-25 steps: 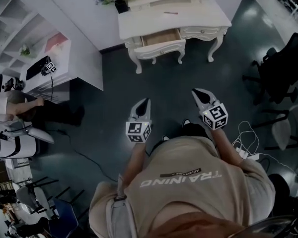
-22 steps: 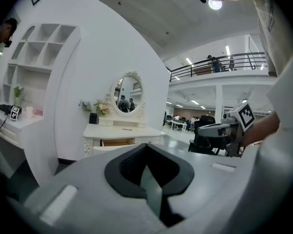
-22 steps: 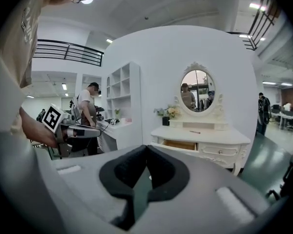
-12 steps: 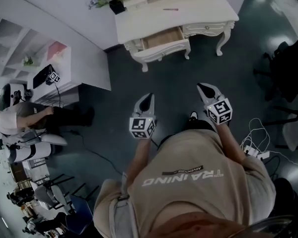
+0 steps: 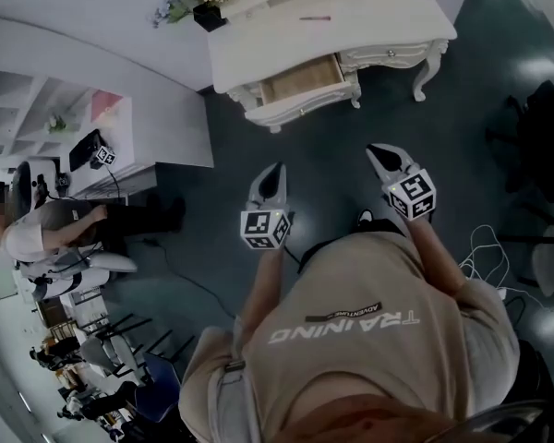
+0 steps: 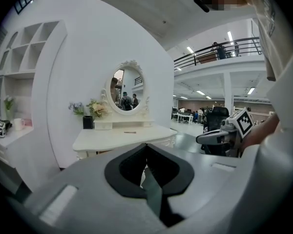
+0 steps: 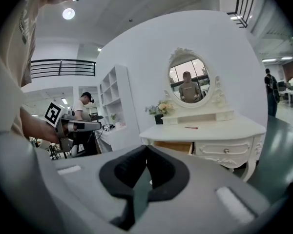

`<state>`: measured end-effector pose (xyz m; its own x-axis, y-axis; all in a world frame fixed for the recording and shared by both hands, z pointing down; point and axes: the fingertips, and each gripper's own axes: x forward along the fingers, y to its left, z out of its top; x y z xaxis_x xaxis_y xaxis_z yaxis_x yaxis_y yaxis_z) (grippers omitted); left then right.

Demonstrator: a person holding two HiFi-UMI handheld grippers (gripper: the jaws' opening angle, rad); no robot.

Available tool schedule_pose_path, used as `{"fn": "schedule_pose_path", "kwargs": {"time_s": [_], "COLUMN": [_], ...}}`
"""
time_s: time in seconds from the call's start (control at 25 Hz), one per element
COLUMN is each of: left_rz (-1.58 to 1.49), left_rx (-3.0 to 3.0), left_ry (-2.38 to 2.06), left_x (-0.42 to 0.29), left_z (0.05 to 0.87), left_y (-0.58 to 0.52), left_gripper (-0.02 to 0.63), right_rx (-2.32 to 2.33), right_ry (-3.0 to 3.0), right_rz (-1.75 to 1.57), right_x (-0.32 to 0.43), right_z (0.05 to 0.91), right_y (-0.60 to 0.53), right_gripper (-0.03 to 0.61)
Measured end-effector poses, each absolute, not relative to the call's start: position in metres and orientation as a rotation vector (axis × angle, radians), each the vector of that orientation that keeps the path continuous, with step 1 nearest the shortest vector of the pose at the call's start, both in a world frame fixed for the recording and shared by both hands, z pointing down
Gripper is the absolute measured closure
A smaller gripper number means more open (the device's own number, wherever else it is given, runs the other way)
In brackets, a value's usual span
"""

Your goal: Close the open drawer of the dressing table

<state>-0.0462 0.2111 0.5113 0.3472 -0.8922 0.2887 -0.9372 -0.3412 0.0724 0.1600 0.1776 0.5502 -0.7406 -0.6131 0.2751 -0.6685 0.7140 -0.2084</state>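
Drawer (image 5: 300, 81) stands pulled out from under the front edge of the counter (image 5: 351, 12), toward its left front corner, and its wooden inside shows. It lies well apart from both tongs, ahead of you across open floor. The left tongs (image 5: 276, 168) point roughly at it, and the right tongs (image 5: 373, 149) aim further along the front edge, to the drawer's right. Both tongs are pressed together at the tips and hold nothing. The likely trouble comes at contact. If you push with one narrow tip near a drawer corner, the front may skew and bind partway. If you shove hard, you could jolt the light-legged table and rock the flower pot (image 5: 206, 12) at the counter's back left corner. Meet the front near its middle and press evenly.
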Motion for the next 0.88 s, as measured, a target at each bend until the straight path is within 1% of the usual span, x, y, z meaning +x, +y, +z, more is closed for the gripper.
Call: {"fn": "schedule_pose_path", "kwargs": {"time_s": [0.28,0.48,0.68,0.88], "left_rz": [0.334,0.301,0.252,0.306], "left_rx": [2.304,2.325,2.383,2.521], "left_ry": [-1.647,-1.607,-1.537,-1.467], "left_x": [-0.052,-0.073,-0.099,-0.131], "left_z": [0.531,0.539,0.539,0.531], "left_y": [0.186,0.152,0.13,0.084], "left_gripper": [0.607,0.607,0.607,0.607], "right_rx": [0.954,0.983,1.099,1.187], "right_ry": [-2.706,-2.684,-2.635,-2.57], "right_rz": [0.492,0.538,0.517,0.488], "right_x": [0.151,0.127,0.104,0.078], "right_z": [0.572,0.578,0.56,0.551], "right_y": [0.137,0.111,0.102,0.076], "right_gripper": [0.574,0.574,0.574,0.574]}}
